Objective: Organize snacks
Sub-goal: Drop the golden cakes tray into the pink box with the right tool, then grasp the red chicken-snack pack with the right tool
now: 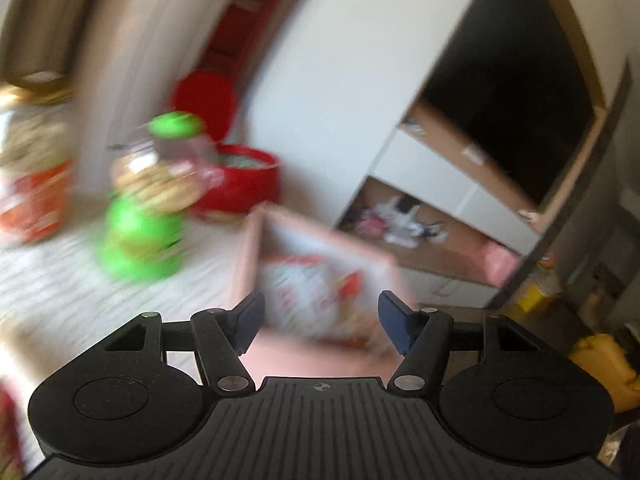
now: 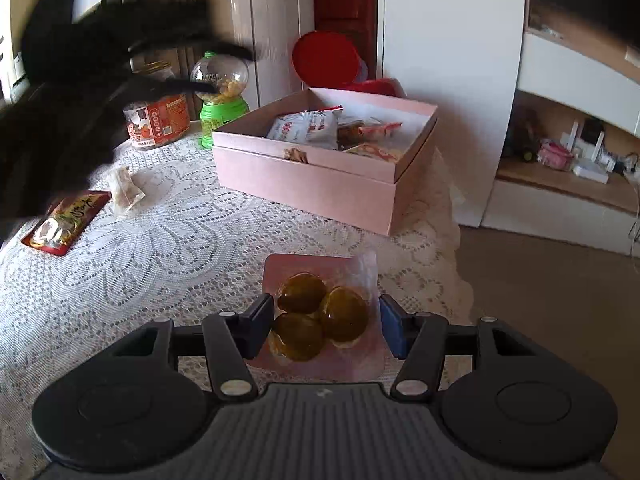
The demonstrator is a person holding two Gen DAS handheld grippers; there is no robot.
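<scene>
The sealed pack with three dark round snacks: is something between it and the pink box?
Nothing visible. Only bare lace tablecloth lies between the pack, framed by the open right hand-held gripper, and the open pink box.

Lace tablecloth [image 2: 168,248] spreads under and ahead of my right jaws, draping over the table edge to their right. Far ahead, past the jaws, I see a white cabinet panel [image 2: 452,40] with a red round lid [image 2: 324,58] leaning beside it; off to the right stands an open wooden shelf [image 2: 568,176] with a pink pouch [image 2: 554,156] and white devices. Left view is blurred: I make out a dark screen [image 1: 516,92] up and right of the jaws.
</scene>
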